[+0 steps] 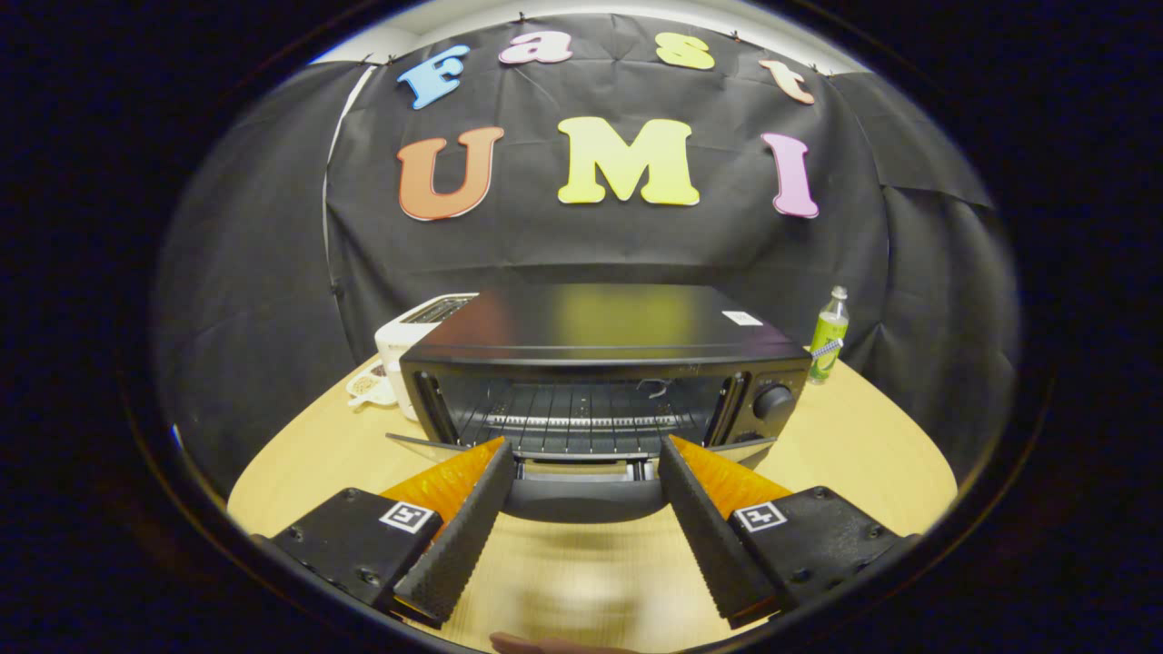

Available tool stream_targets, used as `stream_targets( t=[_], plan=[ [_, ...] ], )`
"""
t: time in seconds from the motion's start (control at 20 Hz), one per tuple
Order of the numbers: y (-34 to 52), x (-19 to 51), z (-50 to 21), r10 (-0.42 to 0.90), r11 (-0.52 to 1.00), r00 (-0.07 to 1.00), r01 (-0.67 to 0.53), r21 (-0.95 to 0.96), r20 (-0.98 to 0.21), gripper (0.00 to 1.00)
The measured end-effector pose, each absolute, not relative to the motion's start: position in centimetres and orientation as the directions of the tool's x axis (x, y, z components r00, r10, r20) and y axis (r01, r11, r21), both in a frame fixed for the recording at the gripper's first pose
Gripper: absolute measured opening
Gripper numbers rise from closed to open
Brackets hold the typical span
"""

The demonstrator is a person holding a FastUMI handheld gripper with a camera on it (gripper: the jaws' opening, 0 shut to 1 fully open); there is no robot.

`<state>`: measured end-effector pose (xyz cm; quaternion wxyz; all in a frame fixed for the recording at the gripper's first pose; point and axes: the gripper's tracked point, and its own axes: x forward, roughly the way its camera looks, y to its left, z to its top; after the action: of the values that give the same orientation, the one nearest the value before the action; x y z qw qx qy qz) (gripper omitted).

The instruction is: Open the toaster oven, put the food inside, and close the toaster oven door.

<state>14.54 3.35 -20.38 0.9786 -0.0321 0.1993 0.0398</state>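
A: Where is the toaster oven (604, 363)?

B: Just ahead of the fingers, on the wooden table (872, 436). Its door (581, 486) hangs down open, the handle lying between the two fingertips; the wire rack inside is bare.

A: And the gripper (586, 450)?

B: Spread wide, released, grasping nothing.

A: Around the oven?

B: A white toaster (404, 341) and a small plate (368, 386) sit beyond the left finger, a green bottle (829, 336) beyond the right one. A fingertip (545, 645) shows behind the fingers.
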Motion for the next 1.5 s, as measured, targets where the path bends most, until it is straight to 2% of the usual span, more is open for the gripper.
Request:
stream_targets(
  t=[0.25, 0.65, 1.05, 1.3, 1.5],
  plan=[
    [2.9, 11.9, -22.5, 0.062, 0.991, 0.902, -0.106, -0.080, -0.428, 1.00],
    [1.6, 9.2, -26.8, 0.008, 0.985, 0.826, -0.104, -0.138, -0.563, 1.00],
    [0.0, 8.3, -29.7, -0.003, 0.994, 0.764, -0.067, -0.084, -0.645, 1.00],
    [1.4, 8.0, -28.1, 0.085, 0.991, 0.776, -0.131, -0.027, -0.625, 1.00],
    [5.0, 6.1, -26.5, 0.276, 0.961, 0.722, -0.212, 0.176, -0.635, 1.00]
  ],
)
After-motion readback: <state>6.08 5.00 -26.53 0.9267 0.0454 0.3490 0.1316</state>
